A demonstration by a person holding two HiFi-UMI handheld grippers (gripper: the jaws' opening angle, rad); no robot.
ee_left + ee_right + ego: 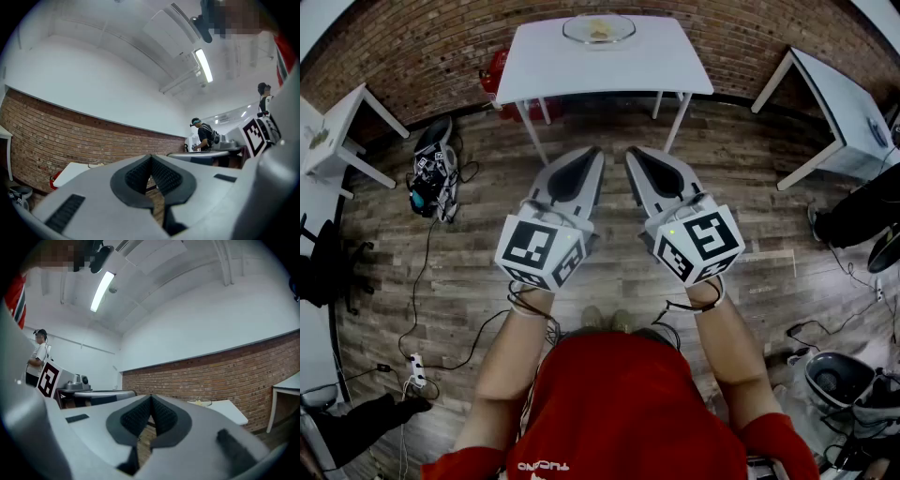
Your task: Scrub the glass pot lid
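Wide wood-plank floor (741,197) underfoot, brick wall (422,47) beyond. Against that wall, a white table (581,70), well ahead of both grippers and, by the look of it, not yet within reach. Held level and side by side above the floor: left gripper (589,157), ribbed pads pressed together on nothing; right gripper (639,157), likewise closed and empty, as plain in each gripper view, with only floor showing below the meeting pads. At the table's far edge, near the wall, the glass pot lid (621,34), lying flat, with a small yellowish thing (598,28) at its middle. Possibly a sponge or scrubber, on top or underneath impossible to tell. Judged stage: the very start, approach only, no scrubbing begun. To do this well: step in close first, to avoid stretching across the tabletop. Spread both pairs of jaws before arriving, not over the glass. Steady the rim gently with one gripper, mindful of slick, brittle glass. Take the scrubbing thing squarely in the other and work in even circles, well clear of the table's edge.
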